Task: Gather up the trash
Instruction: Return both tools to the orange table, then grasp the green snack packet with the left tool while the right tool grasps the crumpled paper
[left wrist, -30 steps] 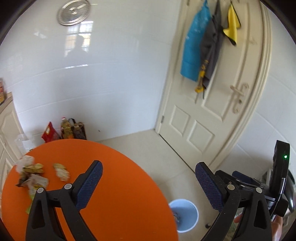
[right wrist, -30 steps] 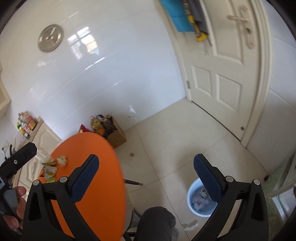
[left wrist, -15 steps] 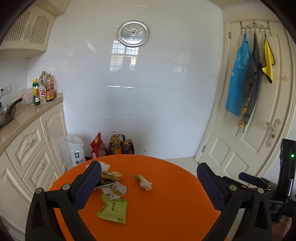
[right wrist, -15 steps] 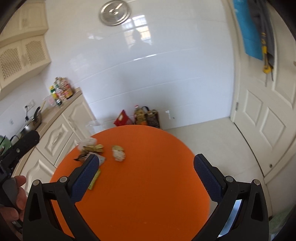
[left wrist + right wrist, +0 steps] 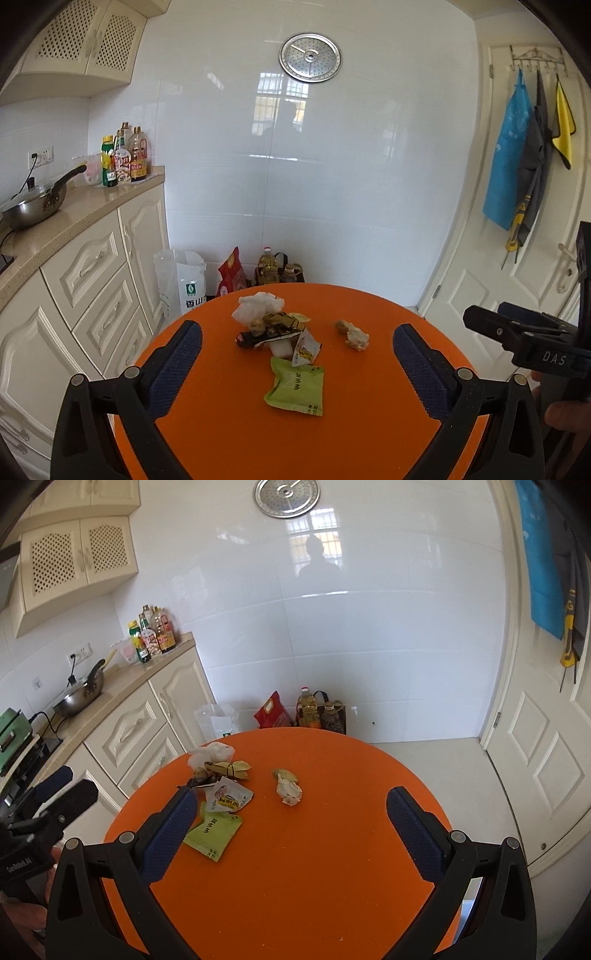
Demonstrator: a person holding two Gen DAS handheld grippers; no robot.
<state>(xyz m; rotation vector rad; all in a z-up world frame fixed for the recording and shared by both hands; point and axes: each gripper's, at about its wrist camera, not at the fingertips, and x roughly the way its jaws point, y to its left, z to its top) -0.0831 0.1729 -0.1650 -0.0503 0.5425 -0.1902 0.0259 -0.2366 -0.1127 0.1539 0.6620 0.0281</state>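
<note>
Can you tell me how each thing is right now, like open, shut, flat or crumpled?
Left gripper: open, empty.
Right gripper: open, empty.
Green snack wrapper: flat on the round orange table.
White crumpled tissue: bunched up.
White panelled door: shut.
Cream cupboard doors: shut.

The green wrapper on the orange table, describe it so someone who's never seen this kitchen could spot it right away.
Start at the round orange table. A heap of trash lies on its far left side; the green wrapper is the flat piece at the heap's near edge. It is the only lime-green square packet, printed with dark characters, while the white packet overlapping its far edge is smaller and crumpled.
</note>
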